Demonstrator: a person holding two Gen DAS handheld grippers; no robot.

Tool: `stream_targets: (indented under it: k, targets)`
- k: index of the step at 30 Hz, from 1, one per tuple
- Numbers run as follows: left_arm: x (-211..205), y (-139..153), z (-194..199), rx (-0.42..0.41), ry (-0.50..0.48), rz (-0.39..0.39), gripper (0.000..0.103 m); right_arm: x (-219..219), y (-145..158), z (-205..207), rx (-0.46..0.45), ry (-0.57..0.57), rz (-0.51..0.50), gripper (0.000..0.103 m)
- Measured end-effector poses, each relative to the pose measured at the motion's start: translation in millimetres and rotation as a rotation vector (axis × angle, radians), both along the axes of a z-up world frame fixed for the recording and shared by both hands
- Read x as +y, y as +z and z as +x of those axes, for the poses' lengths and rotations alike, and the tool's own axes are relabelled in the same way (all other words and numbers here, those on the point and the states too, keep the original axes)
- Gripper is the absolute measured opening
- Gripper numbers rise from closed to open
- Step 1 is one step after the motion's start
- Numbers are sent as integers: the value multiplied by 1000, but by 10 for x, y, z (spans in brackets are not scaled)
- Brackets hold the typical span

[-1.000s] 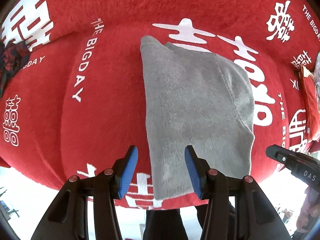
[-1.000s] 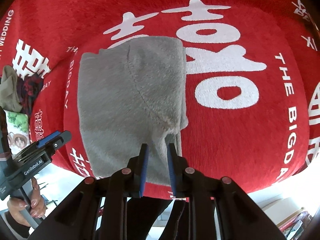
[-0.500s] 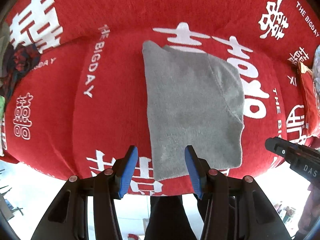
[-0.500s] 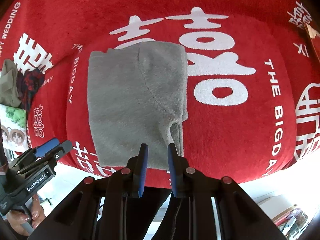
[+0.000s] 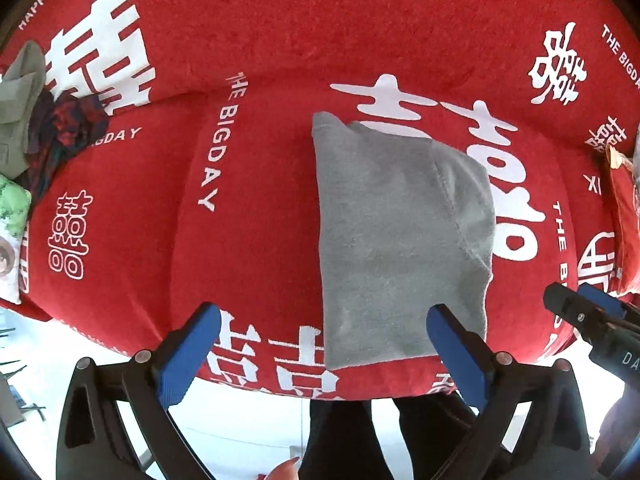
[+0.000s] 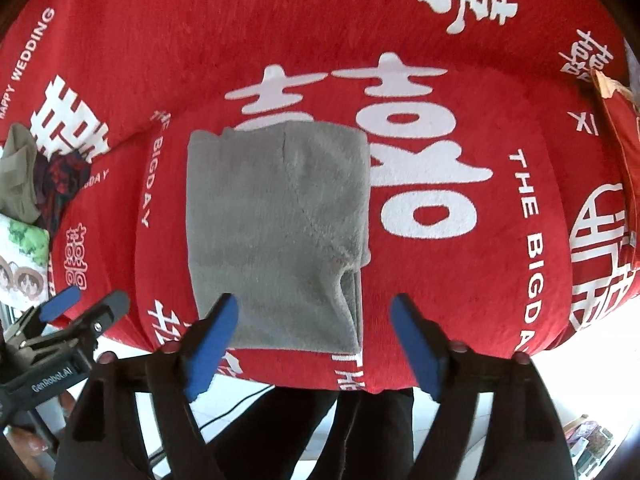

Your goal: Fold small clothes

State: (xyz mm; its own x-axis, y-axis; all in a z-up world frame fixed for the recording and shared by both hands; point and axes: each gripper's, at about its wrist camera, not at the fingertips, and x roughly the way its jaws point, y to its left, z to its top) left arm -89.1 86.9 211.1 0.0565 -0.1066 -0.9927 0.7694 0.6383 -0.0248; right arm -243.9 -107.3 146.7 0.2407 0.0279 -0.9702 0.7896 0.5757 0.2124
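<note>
Both my grippers are pointing pretty much straight down over the red cushion (image 5: 256, 240), hovering above it rather than touching anything. Left gripper (image 5: 324, 320) has its jaws spreading apart right now, really wide, blue pads (image 5: 192, 352) well clear of the fabric. From its camera the near edge of the grey garment (image 5: 400, 240) shows in the gap between the fingers, but nothing is pinched, it's let go.

Right gripper (image 6: 314, 320) is doing the same thing: jaws opening, nothing clamped, with the garment's near right corner showing between its 2 pads (image 6: 212, 344) (below them, not in contact as far as I can see).

The grey garment (image 6: 276, 232) lies folded into a rough rectangle on the cushion, running from about the middle of the cushion down to its near edge, partly covering the big white printed character. There's a folded-over flap on top with a seam running diagonally across it.

Off at the cushion's far left edge sits a small pile of other clothes (image 5: 40, 128), olive and dark red.
</note>
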Motion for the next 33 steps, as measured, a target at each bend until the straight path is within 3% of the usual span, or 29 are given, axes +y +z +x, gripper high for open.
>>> stream_targets:
  k: [4,14,33]
  targets:
    - [12,54,-33,-33,-13,-5,103,4,48,2,6,-2,-45,102]
    - [40,150,-20,-62,14,-3,103,75,123,56,71,40,-104,102]
    - [20,185,-40,-59,11,9,103,145,149,35,102,41,-102,102]
